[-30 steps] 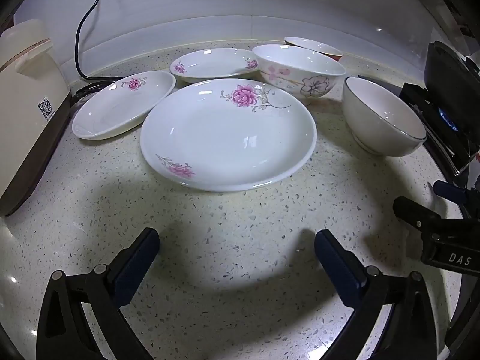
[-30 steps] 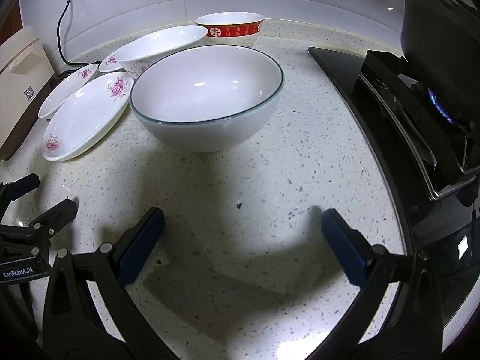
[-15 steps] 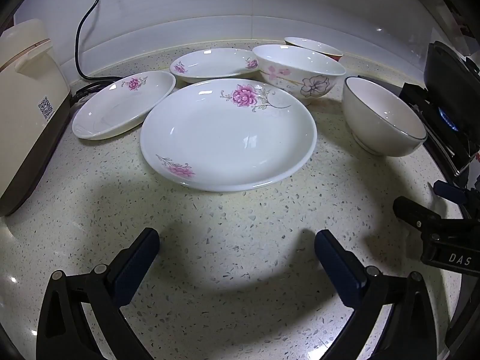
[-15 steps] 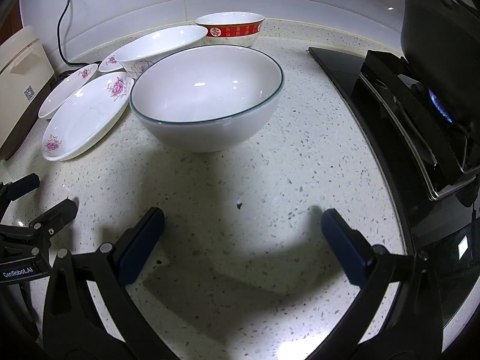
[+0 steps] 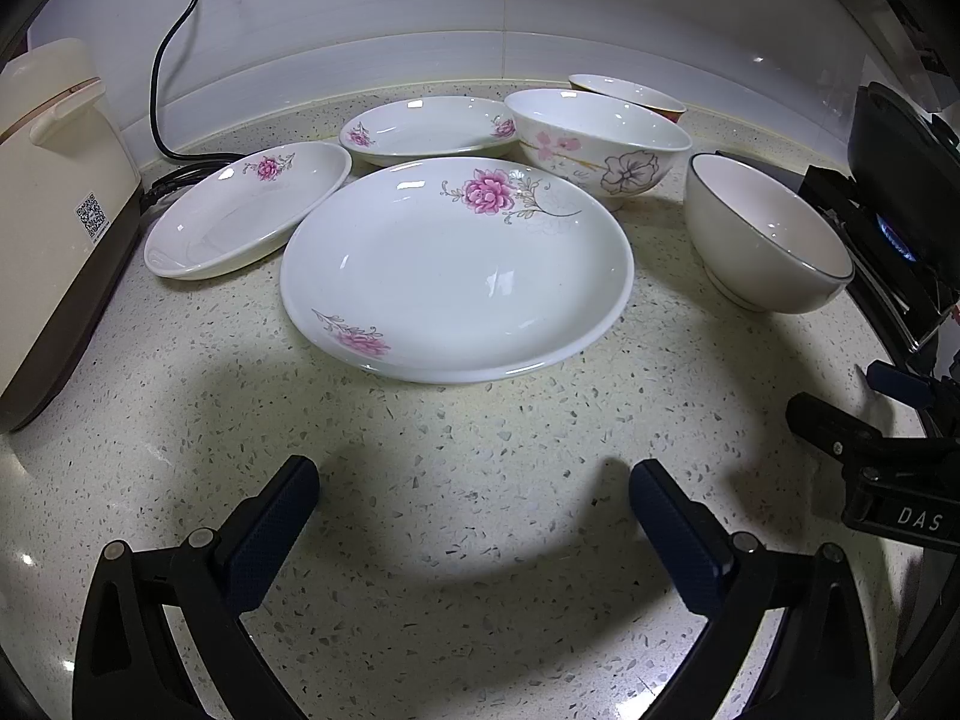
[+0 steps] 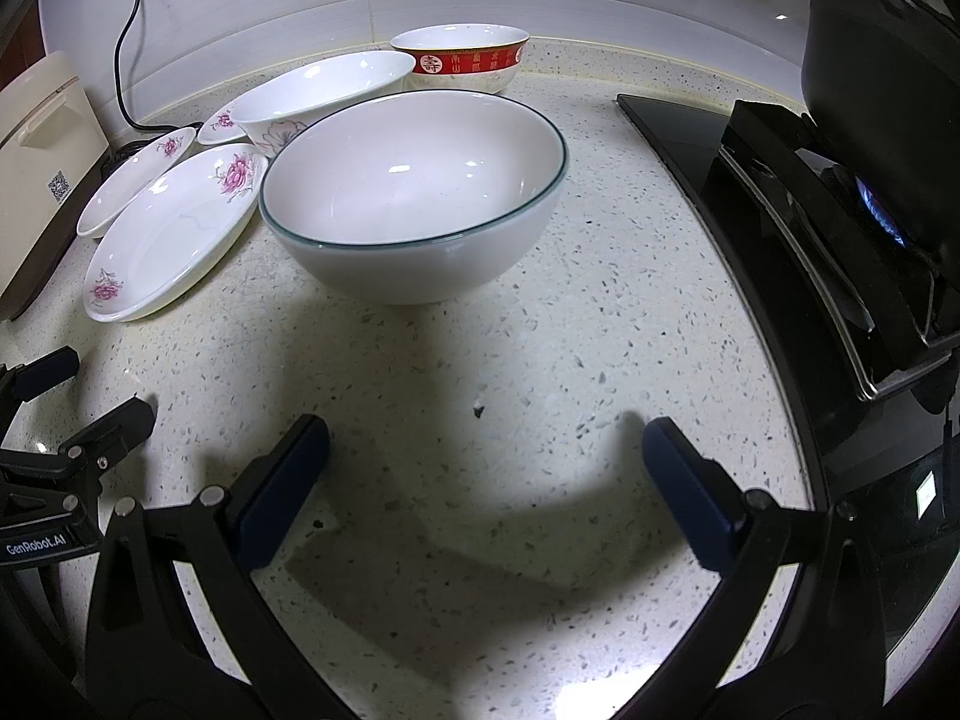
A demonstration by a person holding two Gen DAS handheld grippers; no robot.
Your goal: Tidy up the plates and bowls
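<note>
On the speckled countertop (image 5: 468, 516) stand six dishes — three plates and three bowls — grouped between a cream appliance (image 5: 54, 228) on the left and the black stove (image 6: 798, 228) on the right. The large plate (image 5: 456, 270) sits nearest the left gripper (image 5: 474, 501), white and shallow with a pink flower at its far rim and a smaller sprig at its near rim. Two smaller plates lie behind it: one (image 5: 246, 207) to the left, one (image 5: 429, 129) at the back, each with small pink blossoms. The flowered bowl (image 5: 600, 144) stands just right of the back plate, painted with pale pink and grey petals. Behind it the red-banded bowl (image 6: 462, 57) carries gold characters. The plain white bowl (image 6: 414, 198), with a thin dark rim line, stands directly ahead of the right gripper (image 6: 486, 456), close beside the large plate, perhaps touching it.

Both grippers hover over bare counter, jaws spread wide and holding nothing. A black pot (image 6: 882, 36) sits on the stove over a blue flame (image 6: 879, 213), and a black cord (image 5: 180, 42) runs up the wall.
</note>
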